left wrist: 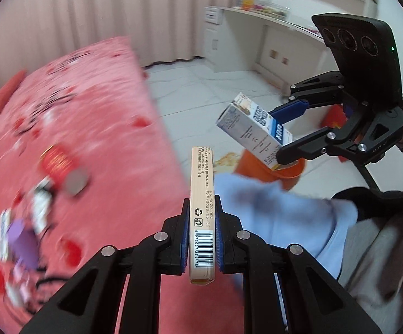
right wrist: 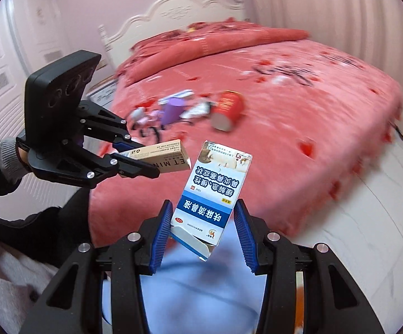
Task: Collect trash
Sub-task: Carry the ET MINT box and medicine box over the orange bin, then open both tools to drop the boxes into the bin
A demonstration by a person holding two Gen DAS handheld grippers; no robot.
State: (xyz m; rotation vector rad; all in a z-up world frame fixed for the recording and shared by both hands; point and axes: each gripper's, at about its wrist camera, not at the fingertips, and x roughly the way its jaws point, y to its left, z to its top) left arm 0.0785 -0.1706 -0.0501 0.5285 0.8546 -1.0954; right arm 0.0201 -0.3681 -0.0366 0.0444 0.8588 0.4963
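Pink bed (right wrist: 298,117) fills the upper field; red can (right wrist: 227,108) lies on it at 12 o'clock. Orange bin (left wrist: 282,171) on floor. Right gripper (right wrist: 202,222) clamps the blue-white medicine box (right wrist: 215,186). Left gripper (left wrist: 201,228), narrow, pinches the tan carton (left wrist: 202,208).

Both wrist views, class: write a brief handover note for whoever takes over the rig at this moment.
Left hand-held gripper: shut on a thin beige box.
Right hand-held gripper: shut on a blue-and-white medicine box, held above the orange bin on the floor.
Done: two boxes picked up.
Left: drop both in the bin, then fetch the red can, purple cup and blurred scraps from the pink bed.
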